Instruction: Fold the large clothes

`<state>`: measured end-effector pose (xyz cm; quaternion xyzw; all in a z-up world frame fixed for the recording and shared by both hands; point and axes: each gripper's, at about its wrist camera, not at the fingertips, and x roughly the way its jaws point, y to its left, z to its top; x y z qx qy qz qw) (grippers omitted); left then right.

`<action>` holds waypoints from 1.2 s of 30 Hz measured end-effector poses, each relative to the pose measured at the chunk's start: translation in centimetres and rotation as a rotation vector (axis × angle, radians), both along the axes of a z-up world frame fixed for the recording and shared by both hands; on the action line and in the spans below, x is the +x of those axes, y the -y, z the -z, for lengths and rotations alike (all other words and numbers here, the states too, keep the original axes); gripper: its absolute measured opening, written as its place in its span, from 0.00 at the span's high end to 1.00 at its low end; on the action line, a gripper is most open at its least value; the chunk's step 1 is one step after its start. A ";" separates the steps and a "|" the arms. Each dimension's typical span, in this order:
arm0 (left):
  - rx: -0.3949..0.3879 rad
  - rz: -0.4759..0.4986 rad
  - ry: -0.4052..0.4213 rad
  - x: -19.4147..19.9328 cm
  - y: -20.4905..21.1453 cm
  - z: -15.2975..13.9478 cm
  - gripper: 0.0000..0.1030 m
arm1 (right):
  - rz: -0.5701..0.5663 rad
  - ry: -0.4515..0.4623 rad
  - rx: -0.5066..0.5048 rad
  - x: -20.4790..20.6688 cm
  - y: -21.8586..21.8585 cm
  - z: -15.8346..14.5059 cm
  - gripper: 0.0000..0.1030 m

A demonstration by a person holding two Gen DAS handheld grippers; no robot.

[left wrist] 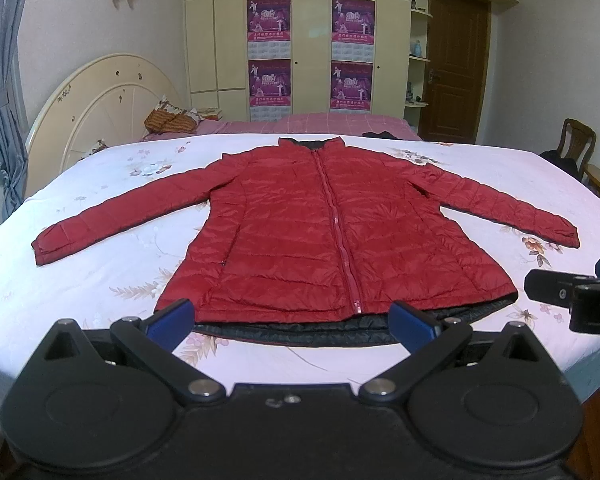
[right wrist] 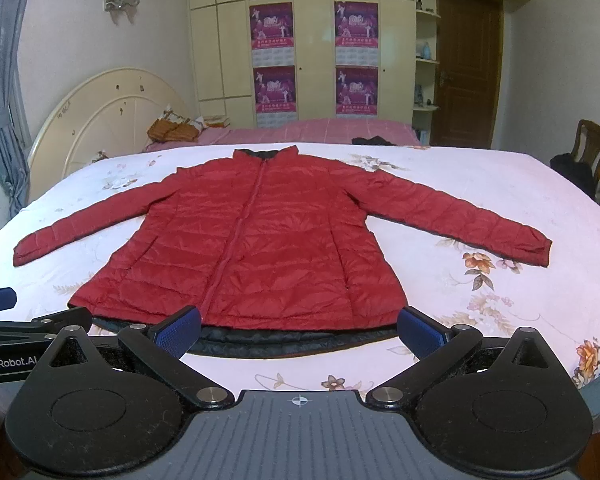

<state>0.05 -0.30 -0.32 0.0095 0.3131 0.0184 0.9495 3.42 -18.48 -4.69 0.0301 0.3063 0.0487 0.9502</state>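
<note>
Spread flat, front up, on the bed: red jacket, sleeves out, nothing folded. Best begun by taking a cuff and carrying it across the chest. Left claw, right claw: both apart, empty, near the hem.

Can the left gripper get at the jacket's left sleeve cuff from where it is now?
Probably yes: the left gripper is open at the hem, and only bare bedsheet lies between it and the left sleeve cuff of the red jacket.
</note>
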 end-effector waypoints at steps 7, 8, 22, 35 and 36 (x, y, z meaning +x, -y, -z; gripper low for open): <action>0.000 -0.002 0.000 0.0 0.0 0.0 0.00 | -0.001 -0.001 0.002 0.0 0.0 -0.1 0.00; 0.000 -0.004 0.001 0.0 0.1 0.0 0.00 | 0.000 -0.001 0.002 0.0 0.0 -0.1 0.00; -0.002 -0.003 0.000 0.0 0.2 0.0 0.00 | 0.002 -0.002 0.003 -0.1 0.0 -0.1 0.00; -0.004 -0.005 0.001 0.1 0.2 -0.1 0.00 | 0.005 0.001 0.004 0.1 0.5 -0.2 0.00; -0.006 -0.005 0.002 0.3 0.1 -0.1 0.00 | 0.006 0.002 0.002 0.3 0.5 -0.2 0.00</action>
